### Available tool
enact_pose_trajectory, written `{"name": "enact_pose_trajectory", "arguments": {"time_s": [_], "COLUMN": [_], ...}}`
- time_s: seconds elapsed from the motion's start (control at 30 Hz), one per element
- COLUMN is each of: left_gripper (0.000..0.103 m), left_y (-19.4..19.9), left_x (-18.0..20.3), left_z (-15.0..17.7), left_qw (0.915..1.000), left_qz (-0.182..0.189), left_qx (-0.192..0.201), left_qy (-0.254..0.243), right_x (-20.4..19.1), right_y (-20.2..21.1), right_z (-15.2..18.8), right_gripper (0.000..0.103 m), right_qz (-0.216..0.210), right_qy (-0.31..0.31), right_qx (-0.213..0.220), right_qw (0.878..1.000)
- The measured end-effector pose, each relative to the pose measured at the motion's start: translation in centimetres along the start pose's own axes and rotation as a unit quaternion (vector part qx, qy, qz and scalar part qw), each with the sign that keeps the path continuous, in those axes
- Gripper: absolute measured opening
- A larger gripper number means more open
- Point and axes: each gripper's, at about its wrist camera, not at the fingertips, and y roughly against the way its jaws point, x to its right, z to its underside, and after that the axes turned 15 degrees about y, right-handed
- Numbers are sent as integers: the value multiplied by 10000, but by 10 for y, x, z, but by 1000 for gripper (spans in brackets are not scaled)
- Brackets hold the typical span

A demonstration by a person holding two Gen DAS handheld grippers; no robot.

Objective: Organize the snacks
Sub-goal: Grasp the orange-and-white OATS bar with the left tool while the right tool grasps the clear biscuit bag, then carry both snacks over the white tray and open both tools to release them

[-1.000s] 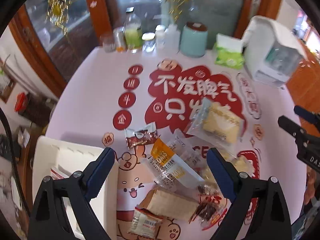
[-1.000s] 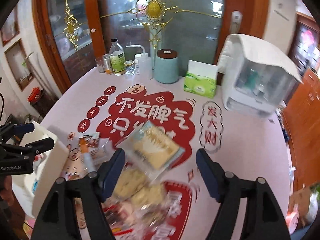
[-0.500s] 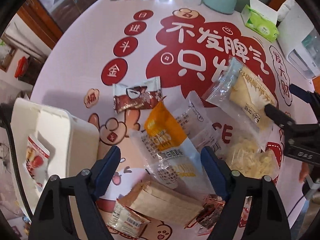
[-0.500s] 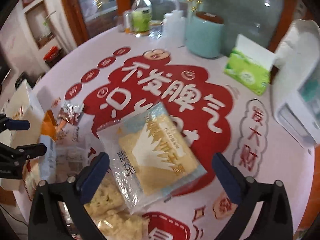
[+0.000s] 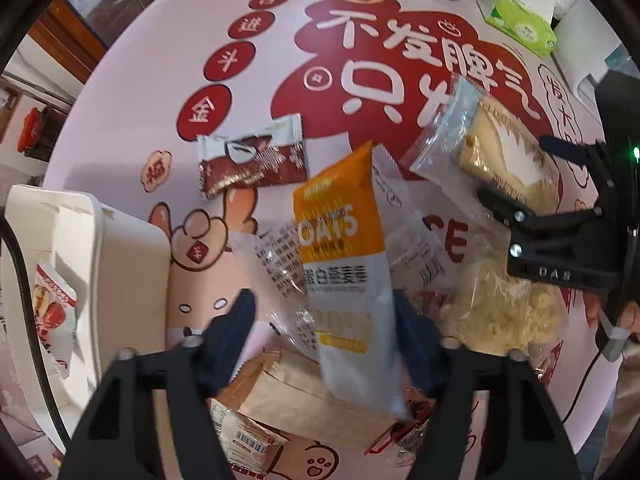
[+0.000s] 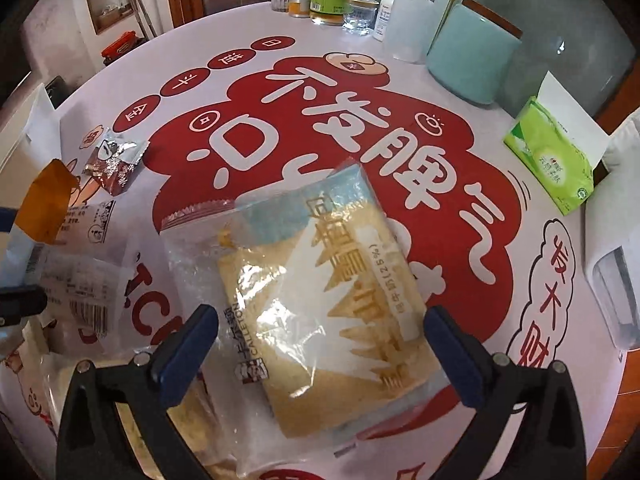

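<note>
We found the round table [image 6: 248, 36] carrying the snack heap at the lower centre of both wrist views, with the white bin [image 5: 128, 264] at the left edge of the left wrist view, presumably set there to receive packets; one red-printed packet [image 5: 52, 312] already lay inside.

The largest loose item, the clear cake packet [image 6: 320, 300], lay flat between the right gripper [image 6: 320, 344] fingers, which stood spread wide on either side without touching it, a stance that looked like a pick about to be made.

The orange oat bar packet [image 5: 344, 264] sat atop the pile, and the left gripper [image 5: 324, 336] had just been closing around its lower end. Blur kept us from telling whether the pads pressed it.

The brown paper packet [image 5: 304, 396] was half buried, and the small chocolate wrapper [image 5: 252, 160] lay apart, upper left.
</note>
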Motion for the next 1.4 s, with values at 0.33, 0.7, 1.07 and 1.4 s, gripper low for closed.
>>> {"name": "enact_pose_trajectory", "arguments": {"time_s": [0.33,0.7,1.07,1.4], "left_gripper": [15,15,15,15], "left_y": [13,64,135,176], "left_x": [-10,-31,-74,-158], "left_z": [4,11,40,64], "left_qw": [9990,9930,9801,9759], "left_qz": [312,852,1357,1286], "left_qx": [257,742,1306,1704], "left_qy": [-177,-351,-627,-448], "right_x": [-4,-4,-22,-110], "right_y": [5,36,133,232], "right_z": [-10,-16,-5,-48], "right_gripper": [71,3,2,1], "right_qz": [138,-323,-466,-797], "right_qy": [-197,-1223,-1592,-870], "right_qx": [74,362,1217,2142], "right_qw": [9997,9913,9786,9696]}}
